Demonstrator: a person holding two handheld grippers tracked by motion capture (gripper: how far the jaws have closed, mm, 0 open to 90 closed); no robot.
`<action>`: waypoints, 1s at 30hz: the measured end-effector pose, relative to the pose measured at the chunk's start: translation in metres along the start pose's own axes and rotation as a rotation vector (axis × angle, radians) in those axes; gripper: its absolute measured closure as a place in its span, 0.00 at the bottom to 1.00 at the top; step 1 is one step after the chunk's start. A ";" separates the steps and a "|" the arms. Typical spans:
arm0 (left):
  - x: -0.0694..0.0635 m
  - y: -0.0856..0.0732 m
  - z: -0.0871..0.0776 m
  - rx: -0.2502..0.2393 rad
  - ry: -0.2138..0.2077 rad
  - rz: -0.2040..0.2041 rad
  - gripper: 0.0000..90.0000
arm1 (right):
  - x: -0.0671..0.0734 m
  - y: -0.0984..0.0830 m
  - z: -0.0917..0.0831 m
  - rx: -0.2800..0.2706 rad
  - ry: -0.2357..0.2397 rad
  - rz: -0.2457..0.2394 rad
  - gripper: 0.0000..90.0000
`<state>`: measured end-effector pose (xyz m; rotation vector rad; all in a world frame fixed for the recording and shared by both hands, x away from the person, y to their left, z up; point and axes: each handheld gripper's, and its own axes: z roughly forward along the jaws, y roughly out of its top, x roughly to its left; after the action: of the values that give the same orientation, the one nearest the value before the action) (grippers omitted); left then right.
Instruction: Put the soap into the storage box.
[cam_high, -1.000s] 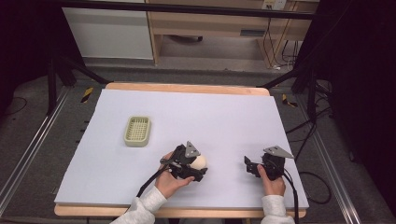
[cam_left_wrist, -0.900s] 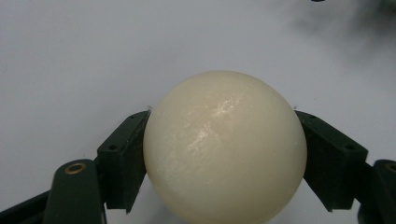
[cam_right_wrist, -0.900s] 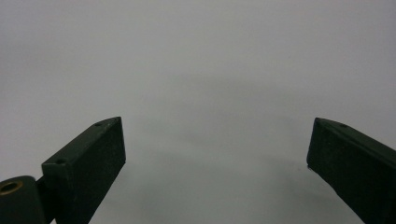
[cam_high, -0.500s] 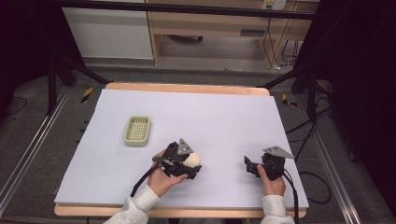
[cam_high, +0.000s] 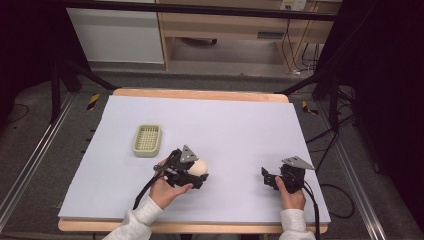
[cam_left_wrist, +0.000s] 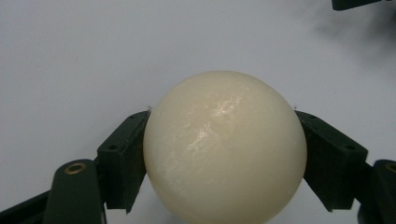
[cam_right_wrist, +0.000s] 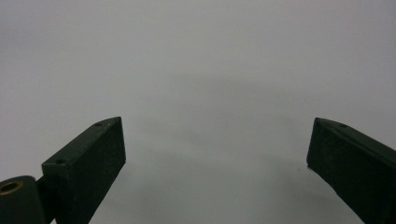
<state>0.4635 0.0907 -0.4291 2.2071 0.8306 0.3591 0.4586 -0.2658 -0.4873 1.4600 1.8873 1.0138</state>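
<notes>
Lower centre of the high view, the left gripper has its jaws clamped on a cream ball; smooth and round, it could squirt free if the squeeze slackens; the right gripper idles, jaws apart; bare table lies ahead, green basket at upper left.
</notes>
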 end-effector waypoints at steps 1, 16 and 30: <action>0.001 0.000 -0.001 0.001 0.003 0.000 0.27 | 0.000 0.000 0.000 0.001 0.000 0.002 0.05; 0.024 -0.006 -0.017 -0.007 0.038 -0.023 0.26 | 0.000 0.000 0.000 0.002 0.001 0.004 0.05; 0.037 -0.009 -0.025 -0.006 0.055 -0.038 0.27 | 0.000 0.000 0.000 0.001 -0.001 0.002 0.05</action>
<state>0.4753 0.1330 -0.4182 2.1812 0.8985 0.4052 0.4585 -0.2655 -0.4872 1.4632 1.8862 1.0129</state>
